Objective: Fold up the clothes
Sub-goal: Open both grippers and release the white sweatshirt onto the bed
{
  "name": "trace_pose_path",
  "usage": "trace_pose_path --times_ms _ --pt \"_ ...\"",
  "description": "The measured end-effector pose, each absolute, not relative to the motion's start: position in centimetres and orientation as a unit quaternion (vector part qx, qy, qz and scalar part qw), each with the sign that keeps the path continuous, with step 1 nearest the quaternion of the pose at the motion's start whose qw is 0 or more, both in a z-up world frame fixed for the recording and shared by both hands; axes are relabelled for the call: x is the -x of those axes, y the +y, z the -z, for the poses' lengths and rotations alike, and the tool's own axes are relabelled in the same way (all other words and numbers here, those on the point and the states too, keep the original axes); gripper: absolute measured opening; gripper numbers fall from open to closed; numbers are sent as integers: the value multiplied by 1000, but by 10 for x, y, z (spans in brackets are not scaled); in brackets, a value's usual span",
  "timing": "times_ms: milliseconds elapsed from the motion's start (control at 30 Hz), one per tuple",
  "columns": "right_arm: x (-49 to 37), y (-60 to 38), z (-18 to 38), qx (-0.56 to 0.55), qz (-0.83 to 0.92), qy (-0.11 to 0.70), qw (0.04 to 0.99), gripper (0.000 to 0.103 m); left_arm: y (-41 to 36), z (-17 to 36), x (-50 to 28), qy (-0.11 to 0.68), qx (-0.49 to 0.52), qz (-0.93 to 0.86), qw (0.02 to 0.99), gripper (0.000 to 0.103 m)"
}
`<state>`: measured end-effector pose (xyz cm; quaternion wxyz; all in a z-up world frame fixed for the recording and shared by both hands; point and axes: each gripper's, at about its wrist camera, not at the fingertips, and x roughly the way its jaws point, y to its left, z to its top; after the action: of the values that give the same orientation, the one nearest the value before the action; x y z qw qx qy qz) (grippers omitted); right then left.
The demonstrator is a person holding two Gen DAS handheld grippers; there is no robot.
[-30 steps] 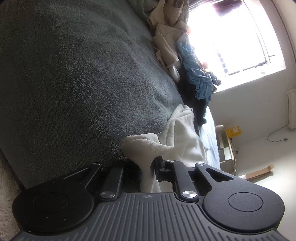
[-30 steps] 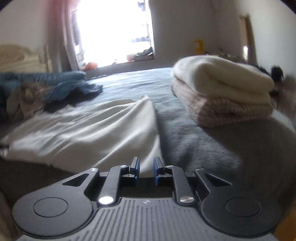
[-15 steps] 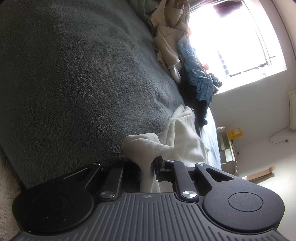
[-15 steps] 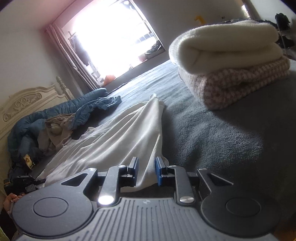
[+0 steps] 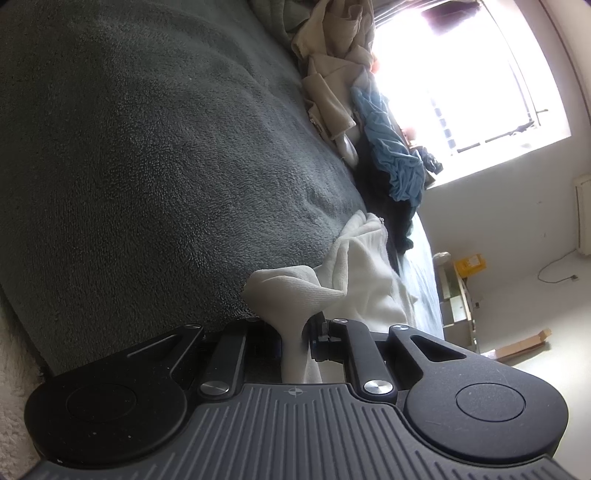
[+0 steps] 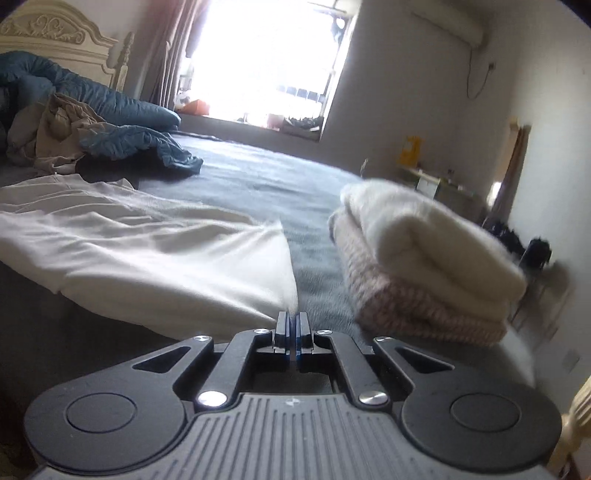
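A white garment [image 6: 147,258] lies spread on the grey blanket [image 6: 258,173] of a bed. Its near corner tapers up into my right gripper [image 6: 292,332], whose jaws are closing tight, pads pinching that corner. In the left wrist view, which is rolled sideways, the same white garment [image 5: 362,280] is bunched at its edge. My left gripper [image 5: 293,339] is shut on a twisted fold of it, low over the grey blanket [image 5: 147,166].
A stack of two folded items, cream on pink knit [image 6: 424,266], sits on the bed right of my right gripper. Unfolded blue cloth [image 6: 129,144] and beige cloth [image 6: 62,125] are piled near the headboard [image 6: 55,33]. A bright window [image 6: 266,55] is beyond.
My right gripper rolled back level, lifted a little, and its jaws went from open to shut on the white garment's corner. The left gripper kept still with its grip unchanged.
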<state>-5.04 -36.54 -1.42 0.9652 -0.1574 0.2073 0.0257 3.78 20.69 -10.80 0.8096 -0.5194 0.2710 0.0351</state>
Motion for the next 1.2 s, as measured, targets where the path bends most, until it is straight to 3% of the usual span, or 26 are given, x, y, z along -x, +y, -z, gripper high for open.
trace_pose_path --times_ms 133,267,300,367,533,667,767,933,1067,1200 --pt "43 -367 37 187 -35 242 951 2 209 111 -40 271 519 -27 810 11" --pt "37 -388 82 142 -63 265 952 4 211 114 -42 273 523 -16 807 12" --pt "38 -393 78 127 -64 265 954 6 212 114 -43 274 523 -12 807 12" --pt "40 -405 68 90 -53 265 958 25 215 117 -42 273 527 -3 805 13" --pt "50 -465 48 -50 40 282 957 28 222 120 -31 259 537 22 803 22" --pt "59 -448 23 -57 38 229 971 28 232 115 -4 232 530 27 815 30" --pt "52 -406 7 -37 -15 183 982 28 233 93 20 208 479 5 853 31" --pt "19 -296 8 63 -134 147 978 28 178 33 14 177 296 64 936 33" --pt "-1 -221 28 107 -219 169 955 25 126 30 -27 200 211 111 950 33" --pt "-23 -221 51 71 -196 213 955 24 117 63 -63 268 208 74 938 32"
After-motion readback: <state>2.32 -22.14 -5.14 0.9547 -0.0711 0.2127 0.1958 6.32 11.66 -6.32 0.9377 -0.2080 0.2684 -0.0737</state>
